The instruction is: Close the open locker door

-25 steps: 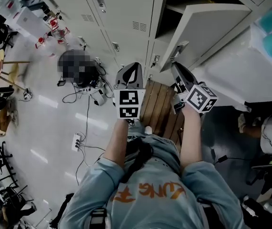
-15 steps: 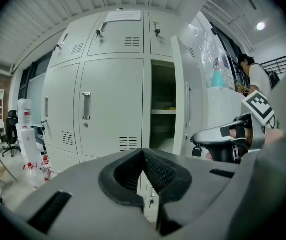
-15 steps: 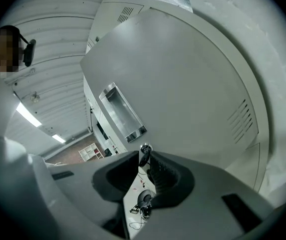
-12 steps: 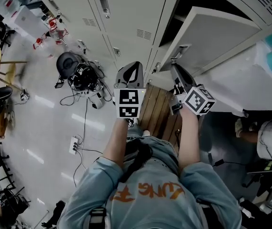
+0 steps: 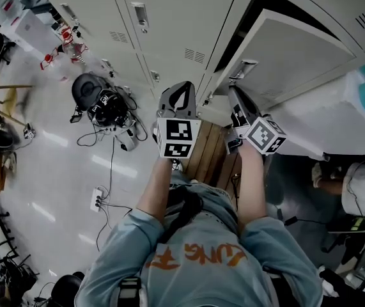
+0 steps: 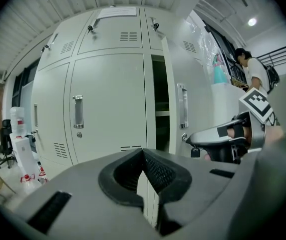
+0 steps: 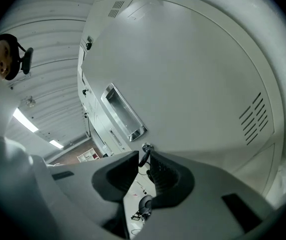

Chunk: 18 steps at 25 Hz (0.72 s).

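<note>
Clutter sits at the far left: a dark heap of gear and cables [image 5: 102, 104] on the pale floor [image 5: 54, 171], with a white power strip [image 5: 97, 200] nearer the feet of the person [image 5: 195, 254] who holds the tools. That person stands on a slatted wooden board [image 5: 209, 147], facing a bank of grey lockers whose closed doors [image 5: 169, 18] fill the left half of the wall.

The left gripper [image 5: 181, 85] is held up in front of those lockers, touching nothing. Its own view shows its jaws [image 6: 143, 154] brought together tip to tip with nothing between them.

Just right of it a dark opening [image 5: 246, 24] with a shelf inside marks the one locker that is not closed. The open locker door [image 5: 291, 56] hangs partly swung out from it, with its recessed handle [image 7: 125, 114] above a small round lock [image 7: 146, 147].

The right gripper [image 5: 233, 91] has its nose up against the door's outer face, just below the handle. Its jaws stand a little apart and clamp nothing. A key [image 7: 143, 158] dangling from the lock shows in the gap between them. I cannot tell whether the pads touch it.

Farther right, a second person in a white top [image 5: 361, 194] stands beside the lockers.
</note>
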Tool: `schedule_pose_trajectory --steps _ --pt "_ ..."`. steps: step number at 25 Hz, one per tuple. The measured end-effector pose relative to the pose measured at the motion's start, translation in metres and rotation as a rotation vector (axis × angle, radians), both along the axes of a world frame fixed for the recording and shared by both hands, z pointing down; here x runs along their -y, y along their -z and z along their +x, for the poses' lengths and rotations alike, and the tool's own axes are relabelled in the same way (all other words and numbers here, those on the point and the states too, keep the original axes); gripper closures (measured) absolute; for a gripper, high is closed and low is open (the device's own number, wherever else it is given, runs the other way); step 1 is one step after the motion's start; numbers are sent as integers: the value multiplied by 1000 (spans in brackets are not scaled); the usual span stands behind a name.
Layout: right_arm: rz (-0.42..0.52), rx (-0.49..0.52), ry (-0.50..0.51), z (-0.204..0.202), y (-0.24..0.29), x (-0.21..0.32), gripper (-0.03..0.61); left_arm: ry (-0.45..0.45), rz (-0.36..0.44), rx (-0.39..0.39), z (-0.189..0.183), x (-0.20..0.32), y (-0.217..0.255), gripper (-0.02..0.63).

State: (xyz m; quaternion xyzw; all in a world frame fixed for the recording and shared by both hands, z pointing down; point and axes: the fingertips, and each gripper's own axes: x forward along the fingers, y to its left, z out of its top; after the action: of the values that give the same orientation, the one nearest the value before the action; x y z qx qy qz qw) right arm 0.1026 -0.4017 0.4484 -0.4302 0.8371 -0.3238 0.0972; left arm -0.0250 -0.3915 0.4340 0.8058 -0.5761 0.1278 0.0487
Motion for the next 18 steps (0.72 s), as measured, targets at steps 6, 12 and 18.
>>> schedule_pose_trajectory --steps 6,12,18 --pt "10 34 -29 -1 -1 14 495 0 -13 0 -7 11 -6 592" --pt "10 72 -72 -1 -4 28 495 3 -18 -8 -15 23 -11 592" --pt "-6 97 -105 -3 -5 41 495 2 -24 -20 -25 35 -13 592"
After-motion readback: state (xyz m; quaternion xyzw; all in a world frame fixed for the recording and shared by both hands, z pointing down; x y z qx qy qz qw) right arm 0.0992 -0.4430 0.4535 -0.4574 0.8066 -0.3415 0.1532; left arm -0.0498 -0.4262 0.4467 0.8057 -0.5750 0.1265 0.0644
